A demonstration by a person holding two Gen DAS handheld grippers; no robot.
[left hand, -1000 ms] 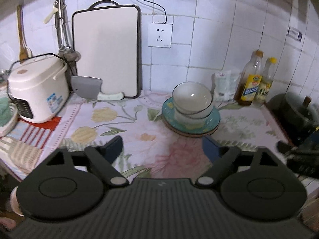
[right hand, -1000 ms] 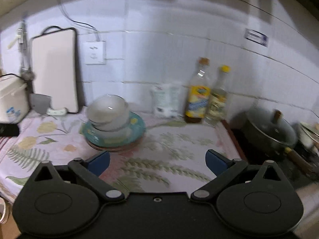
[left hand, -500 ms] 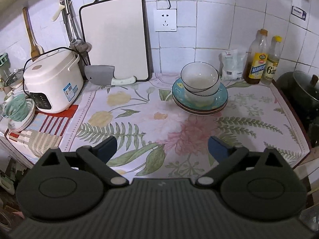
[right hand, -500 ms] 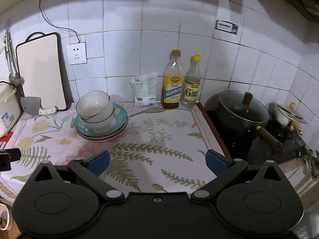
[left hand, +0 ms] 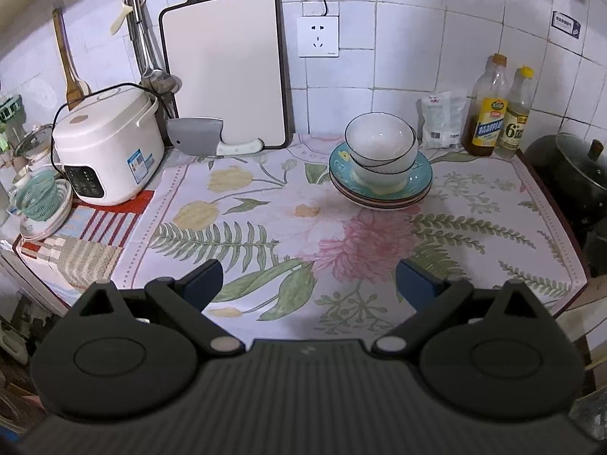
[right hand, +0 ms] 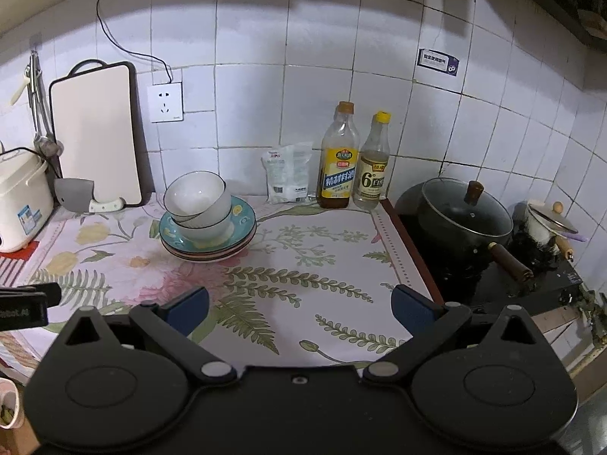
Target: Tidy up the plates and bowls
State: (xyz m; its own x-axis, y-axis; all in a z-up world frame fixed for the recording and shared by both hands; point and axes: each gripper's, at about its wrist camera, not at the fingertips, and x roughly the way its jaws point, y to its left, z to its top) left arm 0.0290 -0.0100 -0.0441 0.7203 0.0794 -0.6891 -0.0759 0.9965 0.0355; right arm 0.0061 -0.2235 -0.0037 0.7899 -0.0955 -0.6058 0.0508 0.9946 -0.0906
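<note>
Left gripper (left hand: 309,278): blue-padded fingers spread wide, empty, above near part of floral-print tablecloth (left hand: 265,227). Right gripper (right hand: 299,305): same, released, grasping nothing.

Two white black-rimmed ceramic bowls (left hand: 380,146), nested, upper one tilted, sit on stack of teal-topped plates (left hand: 417,182) at far centre of cloth, well apart from both grippers.

White rice cooker (left hand: 108,144) far left. Two condiment bottles (right hand: 354,161) right of stack, against tiled wall. Black lidded pot (right hand: 461,210) far right.

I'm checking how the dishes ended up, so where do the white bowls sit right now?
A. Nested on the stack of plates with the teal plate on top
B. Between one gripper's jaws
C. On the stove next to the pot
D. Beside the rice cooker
A: the nested white bowls rest on the teal-topped plate stack, away from both open grippers.
</note>
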